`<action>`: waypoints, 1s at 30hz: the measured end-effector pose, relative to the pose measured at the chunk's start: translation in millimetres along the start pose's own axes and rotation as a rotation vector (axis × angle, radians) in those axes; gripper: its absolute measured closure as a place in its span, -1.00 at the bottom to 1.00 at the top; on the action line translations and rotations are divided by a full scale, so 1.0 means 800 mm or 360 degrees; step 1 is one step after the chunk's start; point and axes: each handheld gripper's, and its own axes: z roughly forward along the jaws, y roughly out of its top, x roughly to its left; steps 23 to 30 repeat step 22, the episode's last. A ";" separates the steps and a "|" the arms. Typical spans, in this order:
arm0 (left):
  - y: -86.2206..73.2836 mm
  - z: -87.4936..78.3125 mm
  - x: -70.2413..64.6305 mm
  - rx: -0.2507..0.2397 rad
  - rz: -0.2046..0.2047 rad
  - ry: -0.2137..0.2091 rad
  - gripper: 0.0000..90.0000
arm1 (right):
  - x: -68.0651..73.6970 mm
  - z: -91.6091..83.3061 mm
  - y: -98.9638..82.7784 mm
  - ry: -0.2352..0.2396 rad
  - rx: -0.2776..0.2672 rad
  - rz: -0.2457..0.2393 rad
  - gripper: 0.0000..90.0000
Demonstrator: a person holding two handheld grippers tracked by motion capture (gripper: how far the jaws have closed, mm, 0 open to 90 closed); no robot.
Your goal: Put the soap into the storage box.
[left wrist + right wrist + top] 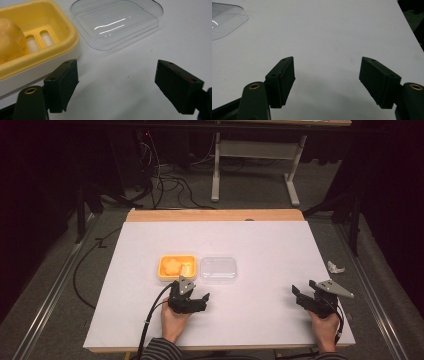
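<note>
**Both grippers parked wide open, soap dish and lid sitting side by side**

Nearest the person's edge of the desk (260, 320), the left gripper (192, 301) sits just short of the yellow dish, its fingers (62, 85) spread wide with nothing between them. The right gripper (309, 297) is way off near the desk's right edge, fingers (280, 82) also spread wide and empty, just bare white surface under them.

A bit farther in is the yellow soap dish (176, 267), long axis running left-right across the desk. It holds a pale orange flower-shaped soap (172, 265) in its left half, and you can see drain slots (40, 40) in the bottom next to it.

Right beside it on the right lies the clear plastic lid (218, 269), same left-right orientation, flat on the desk. Can't tell if the two actually touch.

Off the desk to the right there's a crumpled white scrap (335, 267) on the floor.
</note>
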 end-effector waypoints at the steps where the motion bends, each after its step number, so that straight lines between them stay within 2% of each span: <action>1: 0.000 0.000 0.000 -0.0001 -0.0004 0.0000 -0.57 | 0.000 0.000 0.000 0.0000 -0.0001 0.0001 -0.36; 9: -0.001 0.001 -0.001 0.0010 0.0011 0.0013 -0.60 | 0.000 0.001 0.000 0.0001 0.0009 0.0004 -0.36; 18: -0.002 -0.001 -0.005 -0.0028 0.0052 0.0021 -0.60 | -0.001 0.000 0.000 0.0002 0.0001 0.0005 -0.36; 30: -0.002 -0.001 -0.004 -0.0025 0.0039 0.0015 -0.60 | -0.001 0.000 0.000 0.0005 -0.0007 0.0010 -0.36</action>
